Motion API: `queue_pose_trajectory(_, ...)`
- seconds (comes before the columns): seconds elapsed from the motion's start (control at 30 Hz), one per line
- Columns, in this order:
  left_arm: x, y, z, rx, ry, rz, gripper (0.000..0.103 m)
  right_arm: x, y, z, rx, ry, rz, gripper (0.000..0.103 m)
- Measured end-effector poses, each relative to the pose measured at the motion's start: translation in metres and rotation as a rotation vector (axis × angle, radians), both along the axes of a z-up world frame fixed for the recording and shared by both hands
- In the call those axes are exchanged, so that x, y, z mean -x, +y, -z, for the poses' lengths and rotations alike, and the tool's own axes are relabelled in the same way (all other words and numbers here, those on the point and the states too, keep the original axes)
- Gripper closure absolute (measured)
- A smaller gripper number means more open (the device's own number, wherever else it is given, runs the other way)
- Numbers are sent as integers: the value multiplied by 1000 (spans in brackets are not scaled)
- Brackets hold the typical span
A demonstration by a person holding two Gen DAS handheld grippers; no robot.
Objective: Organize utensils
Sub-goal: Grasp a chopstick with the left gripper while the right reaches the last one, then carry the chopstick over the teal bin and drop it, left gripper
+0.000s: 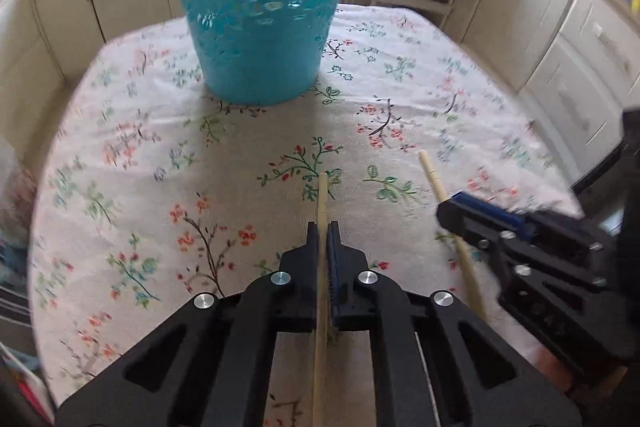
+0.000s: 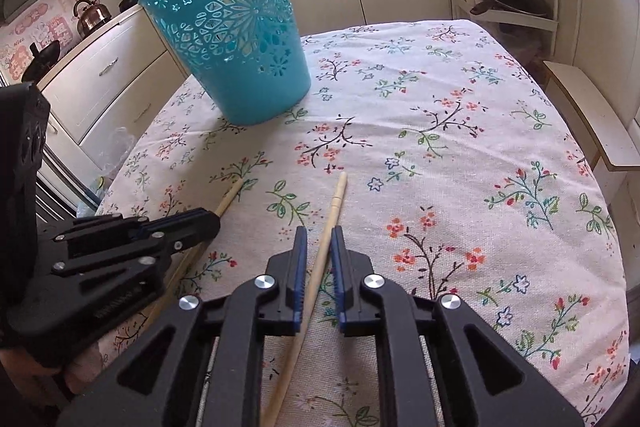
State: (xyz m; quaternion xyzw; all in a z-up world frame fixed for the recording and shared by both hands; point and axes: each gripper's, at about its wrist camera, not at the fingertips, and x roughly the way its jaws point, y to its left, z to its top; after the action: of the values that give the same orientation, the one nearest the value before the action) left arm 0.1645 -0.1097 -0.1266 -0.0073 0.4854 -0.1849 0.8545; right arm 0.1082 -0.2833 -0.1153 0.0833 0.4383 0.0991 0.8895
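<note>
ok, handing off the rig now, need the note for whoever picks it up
Left gripper: shut on one chopstick.
Right gripper: jaws either side of the second chopstick, slight gap visible, not gripped.
Blue basket: upright at the far side of the table; its inside is not visible.
Done: left grasp.
Left: close the right gripper, put both chopsticks in the basket.

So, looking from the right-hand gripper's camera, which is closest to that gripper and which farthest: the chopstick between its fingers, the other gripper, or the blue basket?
1. The chopstick, right between the right gripper fingers.
2. The left gripper, off to the left, shut on the other chopstick.
3. The blue basket, farthest, standing at the far left of the flowered tablecloth.
</note>
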Motion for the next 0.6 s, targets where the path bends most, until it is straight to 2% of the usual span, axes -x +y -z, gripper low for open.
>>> queue_pose_trajectory(0.13, 16, 36, -34, 199, -55, -25, 99, 0, 1, 0, -1, 0, 0, 90)
queue_pose_trajectory(0.3, 30, 68, -124, 353, -274, -34, 99, 1, 1, 0, 5, -1, -1, 90)
queue_pose_trajectory(0.4, 20, 75, -171, 402, -395, -52, 99, 0, 1, 0, 6, -2, -3, 90)
queue_pose_trajectory(0.47, 4, 73, -197, 408, -473, -84, 99, 0, 2, 0, 6, -1, -4, 90)
queue_pose_trajectory(0.6, -38, 68, -222, 404, -554, -145, 99, 0, 1, 0, 3, -3, -4, 90)
